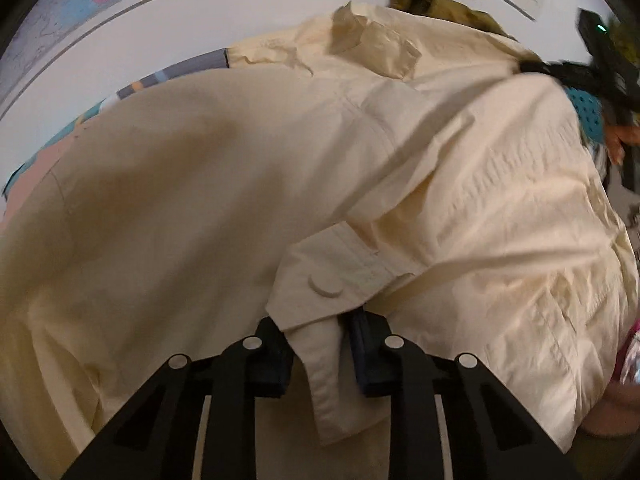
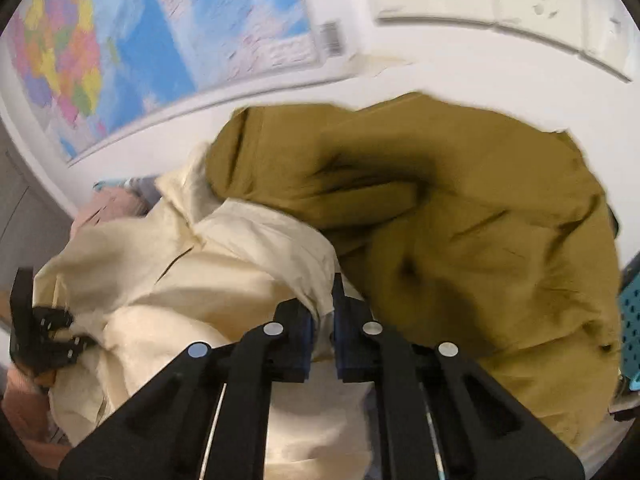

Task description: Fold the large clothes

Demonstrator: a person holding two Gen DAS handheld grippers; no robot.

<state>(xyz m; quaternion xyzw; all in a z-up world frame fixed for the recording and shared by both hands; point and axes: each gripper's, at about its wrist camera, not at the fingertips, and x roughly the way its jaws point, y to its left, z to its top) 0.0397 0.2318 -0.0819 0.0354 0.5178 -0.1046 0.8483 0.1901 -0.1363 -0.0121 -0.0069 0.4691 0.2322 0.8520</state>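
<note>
A large cream jacket [image 1: 248,184] fills the left wrist view, spread out and rumpled. My left gripper [image 1: 320,340] is shut on its buttoned cuff tab [image 1: 324,312], with the round button just beyond the fingertips. In the right wrist view my right gripper [image 2: 323,320] is shut on a fold of the same cream jacket [image 2: 224,280]. The right gripper also shows at the far right of the left wrist view [image 1: 608,64], and the left gripper at the left edge of the right wrist view [image 2: 40,332].
An olive-brown garment [image 2: 460,220] lies bunched right of the cream jacket, touching it. A wall map [image 2: 120,40] hangs on the white wall behind. A teal perforated basket [image 2: 630,312] sits at the right edge. Pink cloth [image 2: 24,408] lies at the lower left.
</note>
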